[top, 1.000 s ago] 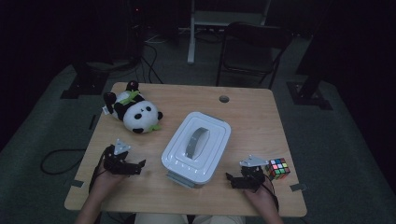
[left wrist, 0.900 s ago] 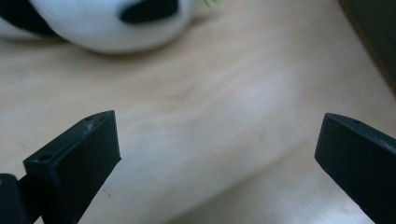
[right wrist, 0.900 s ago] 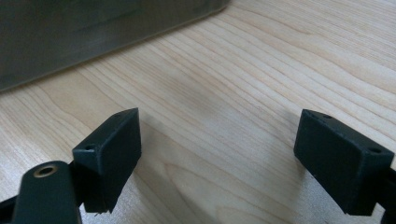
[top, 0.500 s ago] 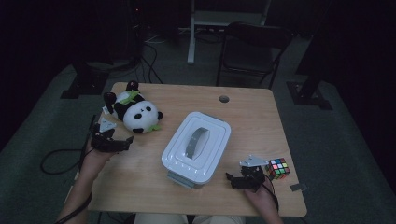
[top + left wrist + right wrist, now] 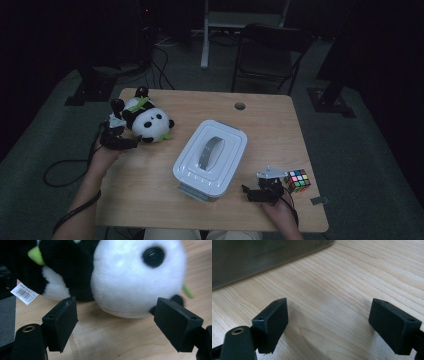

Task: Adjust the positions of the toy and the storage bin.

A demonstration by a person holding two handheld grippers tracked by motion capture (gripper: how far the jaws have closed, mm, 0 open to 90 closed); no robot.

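A black-and-white plush panda [image 5: 146, 121] lies at the table's far left, its white head [image 5: 135, 275] close in front of my left gripper [image 5: 122, 323]. That gripper [image 5: 122, 141] is open, jaws wide, just short of the panda with nothing between them. A barcode tag [image 5: 24, 293] hangs from the toy. A white lidded box [image 5: 211, 157] with a grey handle sits mid-table. My right gripper [image 5: 252, 193] rests open near the front right, its jaws [image 5: 335, 326] over bare wood beside the box's wall [image 5: 262, 257].
A colour cube [image 5: 297, 180] lies right of the right gripper near the table's edge [image 5: 320, 220]. A round cable hole [image 5: 240, 106] is at the back. A chair [image 5: 270, 55] and stands are behind the table; cables trail on the floor at left.
My left gripper has moved from the front left of the table up and left to the panda. The right gripper has stayed in place.
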